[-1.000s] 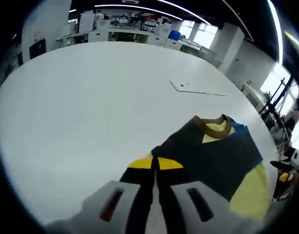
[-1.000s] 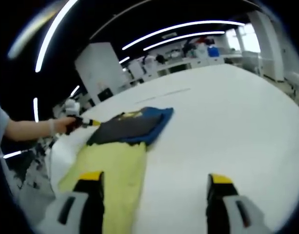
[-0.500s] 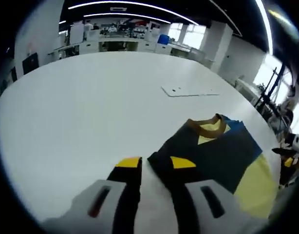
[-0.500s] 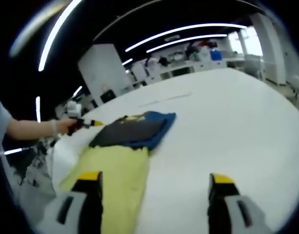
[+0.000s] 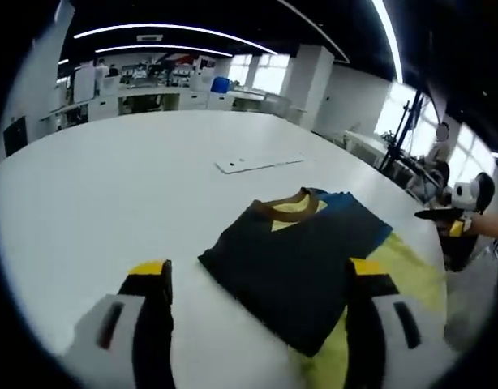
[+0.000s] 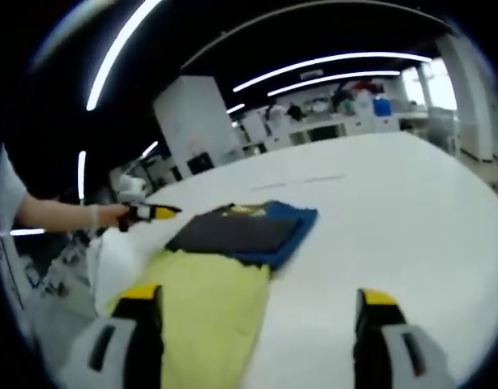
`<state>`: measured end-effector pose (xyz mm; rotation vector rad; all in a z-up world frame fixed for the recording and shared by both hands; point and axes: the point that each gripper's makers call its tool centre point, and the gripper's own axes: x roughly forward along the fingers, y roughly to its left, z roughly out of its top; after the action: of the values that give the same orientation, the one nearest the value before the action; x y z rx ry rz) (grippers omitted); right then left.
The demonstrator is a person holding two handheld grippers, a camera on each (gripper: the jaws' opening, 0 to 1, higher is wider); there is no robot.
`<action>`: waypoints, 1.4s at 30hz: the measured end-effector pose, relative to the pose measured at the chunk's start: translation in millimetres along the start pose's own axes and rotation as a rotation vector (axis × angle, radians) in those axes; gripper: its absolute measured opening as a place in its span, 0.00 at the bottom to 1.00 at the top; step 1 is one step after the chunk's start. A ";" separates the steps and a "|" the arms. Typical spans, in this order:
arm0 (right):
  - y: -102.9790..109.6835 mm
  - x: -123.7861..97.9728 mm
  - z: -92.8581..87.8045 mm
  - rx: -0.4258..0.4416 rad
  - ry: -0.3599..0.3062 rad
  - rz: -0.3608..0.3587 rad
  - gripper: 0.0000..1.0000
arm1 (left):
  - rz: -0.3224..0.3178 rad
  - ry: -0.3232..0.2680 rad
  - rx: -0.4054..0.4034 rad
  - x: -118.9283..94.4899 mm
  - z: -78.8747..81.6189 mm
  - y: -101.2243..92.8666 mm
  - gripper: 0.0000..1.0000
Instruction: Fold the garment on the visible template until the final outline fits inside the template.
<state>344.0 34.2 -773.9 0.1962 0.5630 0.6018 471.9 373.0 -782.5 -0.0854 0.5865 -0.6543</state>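
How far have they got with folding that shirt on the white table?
Partly done, it seems. The shirt is folded into a dark block with its brown collar on top, but a yellow part lies spread out beside it. Nothing is in hand: the left gripper and right gripper are open. Left: folding the yellow part in. A flat white sheet lies farther back.

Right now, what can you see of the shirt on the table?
The shirt lies folded flat on the white table. It looks like soft cloth: a dark panel on top, a brown collar with yellow inside, blue along one edge, and a pale yellow part spreading toward the table's edge. Both grippers are open and not touching it.
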 end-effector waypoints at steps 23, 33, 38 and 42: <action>19.9 0.8 23.2 -0.110 0.023 0.073 0.99 | -0.080 -0.044 0.037 -46.7 -9.4 -58.5 0.84; 26.2 -2.3 24.9 -0.154 0.040 0.097 0.99 | -0.117 -0.038 0.071 -69.1 -16.7 -86.8 0.82; 24.2 -3.2 22.8 -0.158 0.045 0.097 0.99 | -0.142 -0.018 0.074 -74.9 -28.9 -101.0 0.80; 23.3 -5.5 20.9 -0.157 0.046 0.093 0.99 | -0.149 0.007 0.065 -78.1 -44.5 -105.1 0.78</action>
<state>340.6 49.6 -746.3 0.0605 0.5506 0.7396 340.3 340.5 -754.9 -0.0666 0.5691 -0.8177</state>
